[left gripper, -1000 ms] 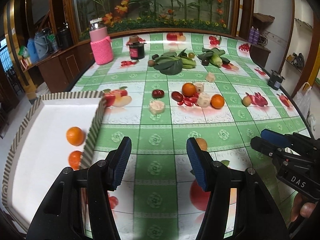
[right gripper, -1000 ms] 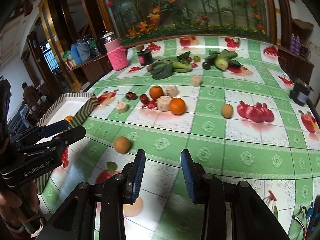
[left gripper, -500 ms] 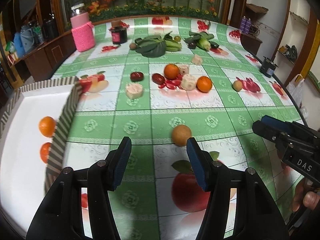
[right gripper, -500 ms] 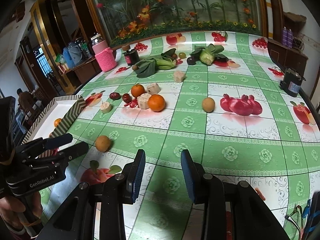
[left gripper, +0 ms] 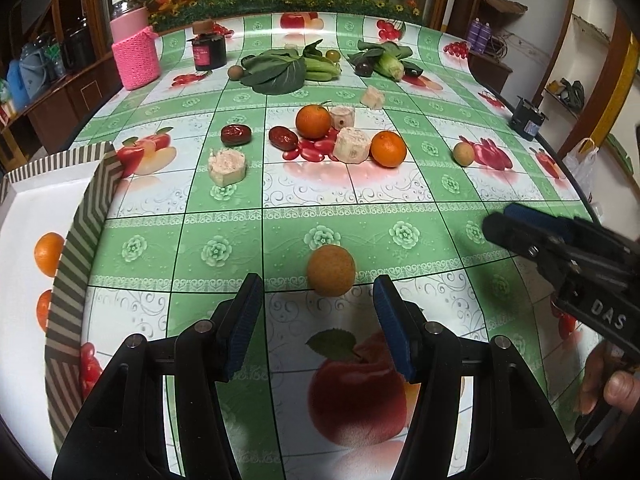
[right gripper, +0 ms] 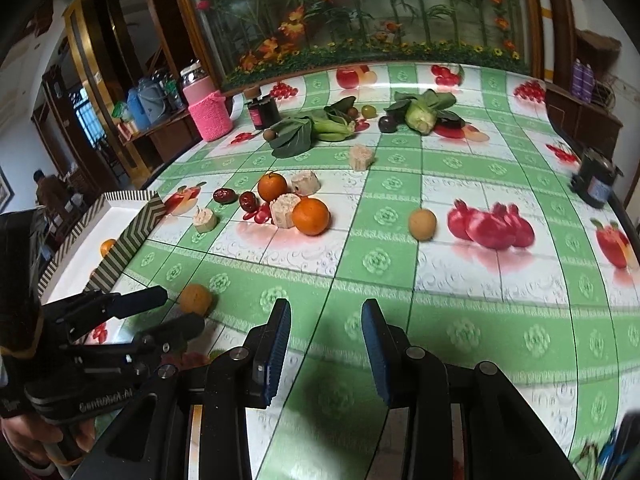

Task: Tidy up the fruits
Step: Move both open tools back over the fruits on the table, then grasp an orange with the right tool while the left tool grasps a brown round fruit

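Closed in on the tan fruit [left gripper: 331, 270] since a second ago, left gripper [left gripper: 318, 310] spread and empty with it just beyond the fingertips at frame centre, right gripper [right gripper: 325, 330] likewise parted over bare cloth, box [left gripper: 86, 216] holding oranges [left gripper: 49, 254] at left, more oranges [left gripper: 388, 149] beyond.

Green-and-white checked tablecloth [left gripper: 224, 220], chevron-striped brown-and-white tray [left gripper: 86, 216], orange fruit [left gripper: 331, 270], pink knitted jar cover [left gripper: 136, 60]
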Available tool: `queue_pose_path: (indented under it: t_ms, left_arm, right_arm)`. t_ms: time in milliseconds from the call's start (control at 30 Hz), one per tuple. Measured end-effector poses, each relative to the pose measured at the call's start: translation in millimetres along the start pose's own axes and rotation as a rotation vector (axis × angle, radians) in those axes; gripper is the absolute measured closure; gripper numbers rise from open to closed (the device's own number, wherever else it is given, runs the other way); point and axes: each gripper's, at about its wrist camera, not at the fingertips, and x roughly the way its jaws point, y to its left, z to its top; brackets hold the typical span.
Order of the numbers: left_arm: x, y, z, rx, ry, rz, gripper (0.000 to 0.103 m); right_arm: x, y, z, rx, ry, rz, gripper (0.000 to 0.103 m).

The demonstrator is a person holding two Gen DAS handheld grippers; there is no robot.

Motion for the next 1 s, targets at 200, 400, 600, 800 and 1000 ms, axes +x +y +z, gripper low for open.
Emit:
queue_pose_path:
  t_ms: [200, 400, 600, 800, 1000]
  left_arm:
    - [6, 1, 3, -0.001, 0.01, 0.002, 0.046]
    - [10, 4, 5, -0.011, 0.02, 0.001, 0.046]
    - [13, 4, 9, -0.006, 0.022, 0.006, 0.046]
    - [16, 3, 11, 0.002, 0.015, 0.005, 0.046]
    - [15, 1, 10, 0.029, -0.002, -0.022, 0.07]
  right_arm:
    - [30, 3, 24, -0.084, 0.047, 0.015, 0.067]
    - [57, 3, 45, -0.132, 0.073, 0.052, 0.067]
    - [81, 11, 59, -0.195, 0.105, 0.056, 0.067]
    - [93, 7, 65, -0.181, 0.096, 0.085, 0.067]
    - [86, 3, 60, -0.144, 0.088, 0.088, 0.073]
